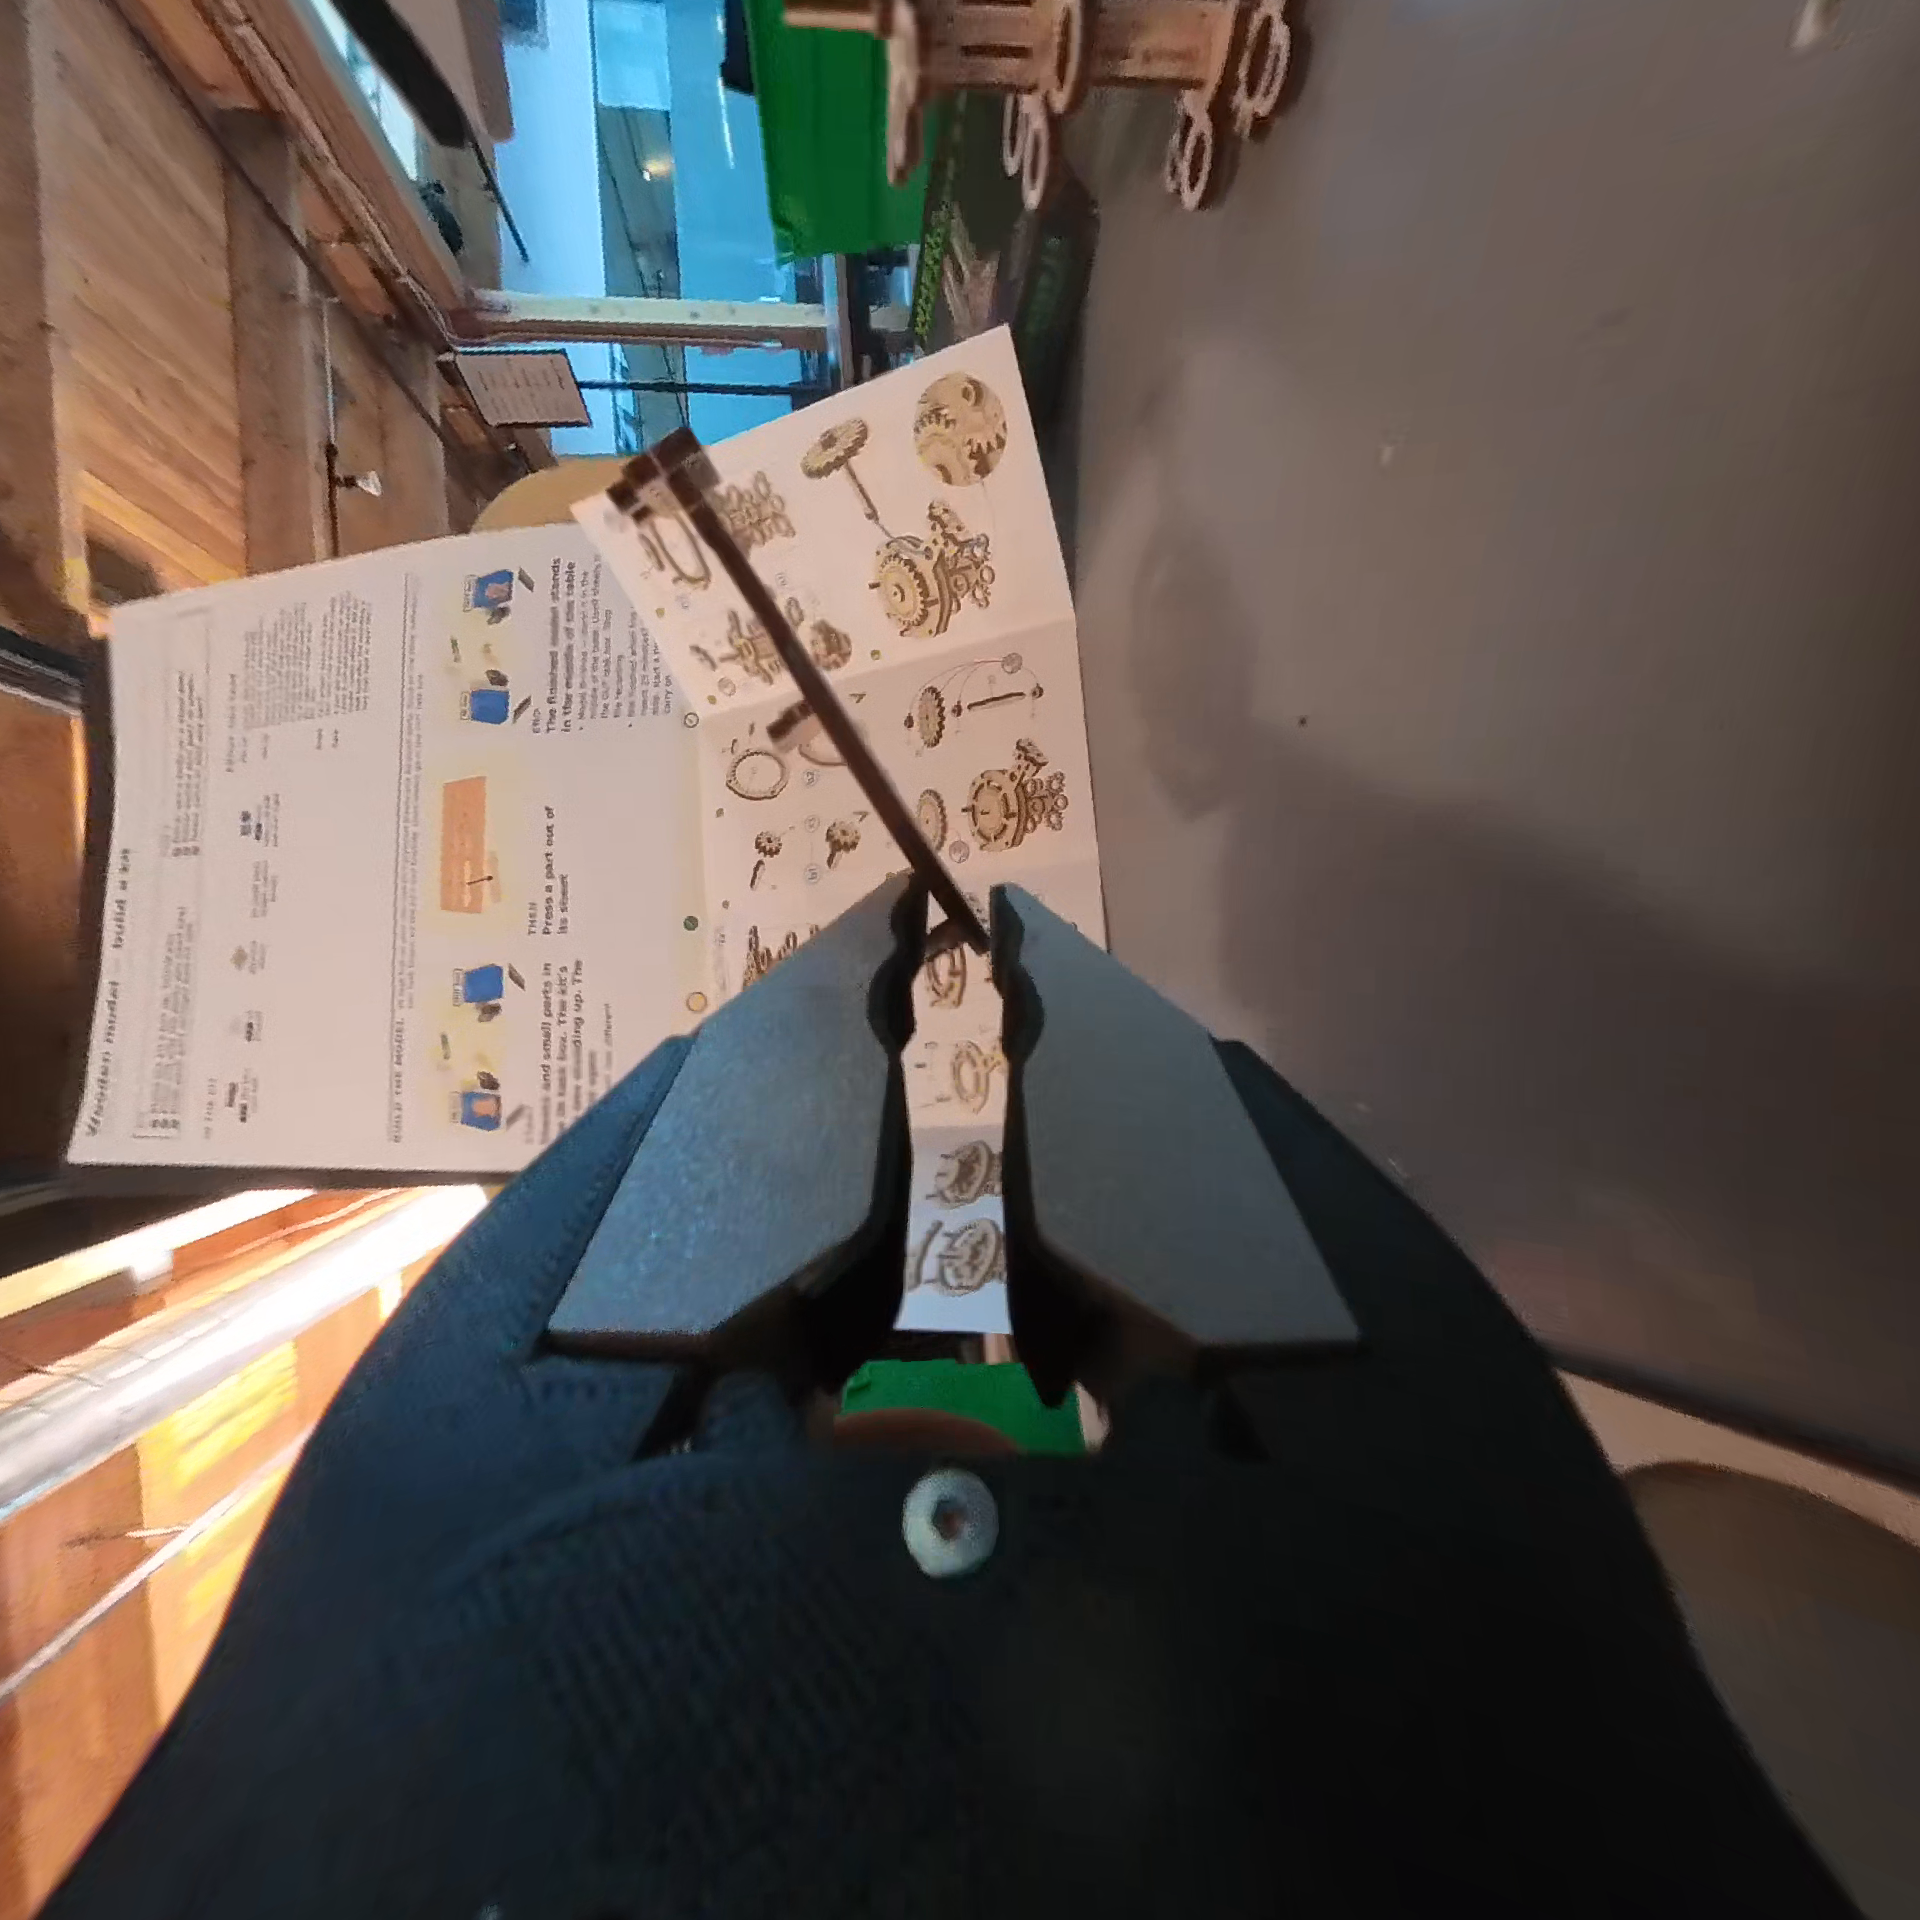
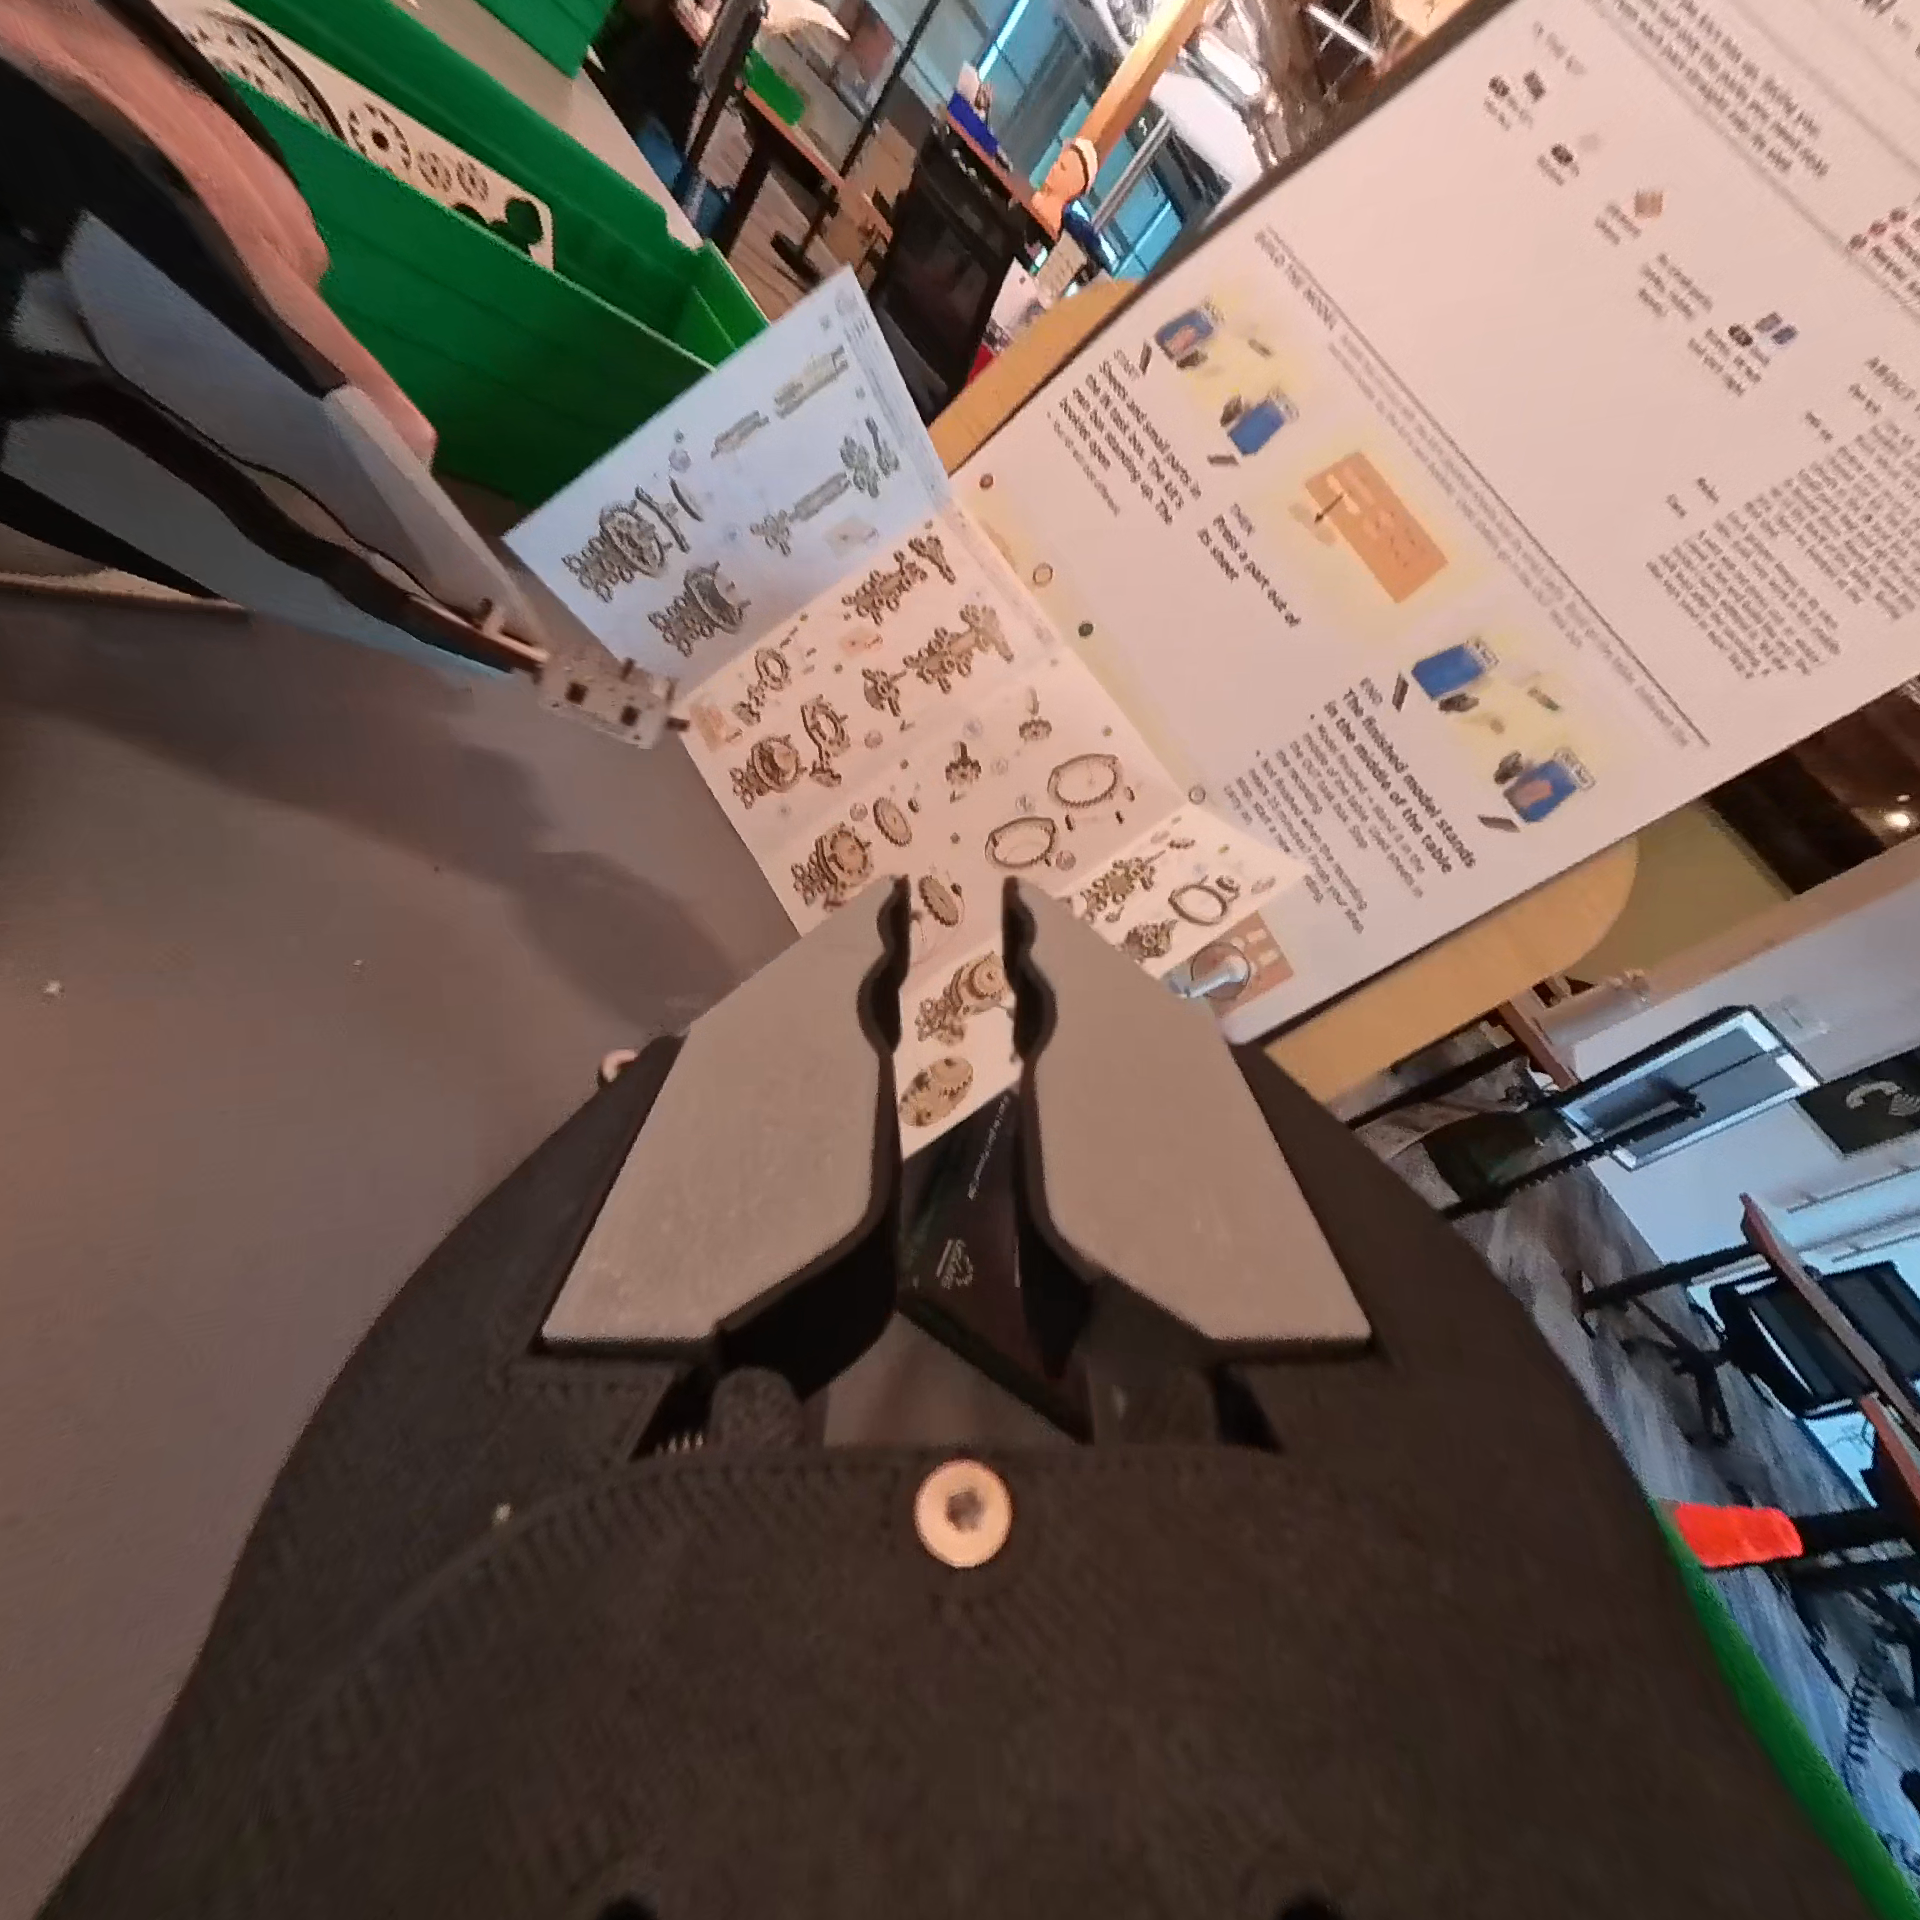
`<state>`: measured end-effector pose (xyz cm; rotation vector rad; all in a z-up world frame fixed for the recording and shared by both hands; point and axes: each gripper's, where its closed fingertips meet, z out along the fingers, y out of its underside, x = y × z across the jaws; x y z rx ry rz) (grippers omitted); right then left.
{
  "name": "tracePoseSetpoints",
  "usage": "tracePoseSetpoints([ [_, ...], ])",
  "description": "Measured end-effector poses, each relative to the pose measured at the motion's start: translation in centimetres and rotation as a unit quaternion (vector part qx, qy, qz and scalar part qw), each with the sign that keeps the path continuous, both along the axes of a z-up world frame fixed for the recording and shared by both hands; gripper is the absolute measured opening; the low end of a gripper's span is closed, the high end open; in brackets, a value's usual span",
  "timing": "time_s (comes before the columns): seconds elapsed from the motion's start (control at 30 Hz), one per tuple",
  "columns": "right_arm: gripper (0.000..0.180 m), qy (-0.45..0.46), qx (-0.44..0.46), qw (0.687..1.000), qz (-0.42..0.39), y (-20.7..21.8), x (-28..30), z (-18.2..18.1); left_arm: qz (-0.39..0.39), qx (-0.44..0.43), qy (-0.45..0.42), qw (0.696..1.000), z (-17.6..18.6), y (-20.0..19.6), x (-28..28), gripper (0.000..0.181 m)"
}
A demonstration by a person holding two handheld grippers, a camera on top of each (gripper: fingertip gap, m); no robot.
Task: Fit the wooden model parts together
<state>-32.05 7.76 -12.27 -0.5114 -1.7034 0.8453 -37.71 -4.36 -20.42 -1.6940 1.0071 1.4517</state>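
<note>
Left tool point(image 1: 954, 914) clamped on thin wooden strip point(image 1: 800, 707), we see strip poking out toward 11 o'clock, edge-on, small cross-piece at far end. Right tool point(image 2: 956, 902) empty, fingers slightly parted, aimed at folded instruction sheet point(image 2: 914, 727) on grey tabletop point(image 2: 260, 987). Bigger printed sheet point(image 2: 1507, 436) at 1 o'clock, text there but we're skipping it. Part-built wooden model point(image 1: 1091, 73) at 12 o'clock in left view. Green bin point(image 2: 499, 312) at 10 o'clock, right view.

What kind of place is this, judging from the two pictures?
Probably a workshop or makerspace: a grey table with a folded assembly leaflet, a propped-up instruction sheet, green bins holding cut wooden sheets, and more workbenches behind.
</note>
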Motion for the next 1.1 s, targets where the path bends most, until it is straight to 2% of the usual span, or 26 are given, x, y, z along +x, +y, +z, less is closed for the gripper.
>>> tracePoseSetpoints([
  [0.13,0.014,-0.013,-0.008,1.000,-0.010,1.2,-0.1,-0.5,-0.013,-0.020,0.052,0.998,-0.6,0.6,1.1,0.008],
  [0.37,0.013,-0.035,-0.033,0.999,-0.014,2.8,0.0,-1.0,-0.022,-0.030,0.063,0.997,-1.3,1.2,2.0,0.009],
  [0.6,0.014,-0.049,-0.035,0.998,-0.018,3.6,0.1,-1.6,-0.013,-0.070,0.121,0.990,-2.6,1.4,2.0,0.009],
  [0.83,0.014,-0.062,-0.037,0.997,-0.005,3.3,0.4,-2.0,-0.023,-0.098,0.110,0.989,-3.9,1.7,2.6,0.009],
  [1.1,0.013,-0.065,-0.034,0.997,-0.007,3.3,0.4,-2.2,-0.021,-0.088,0.107,0.990,-3.7,1.8,2.6,0.009],
])
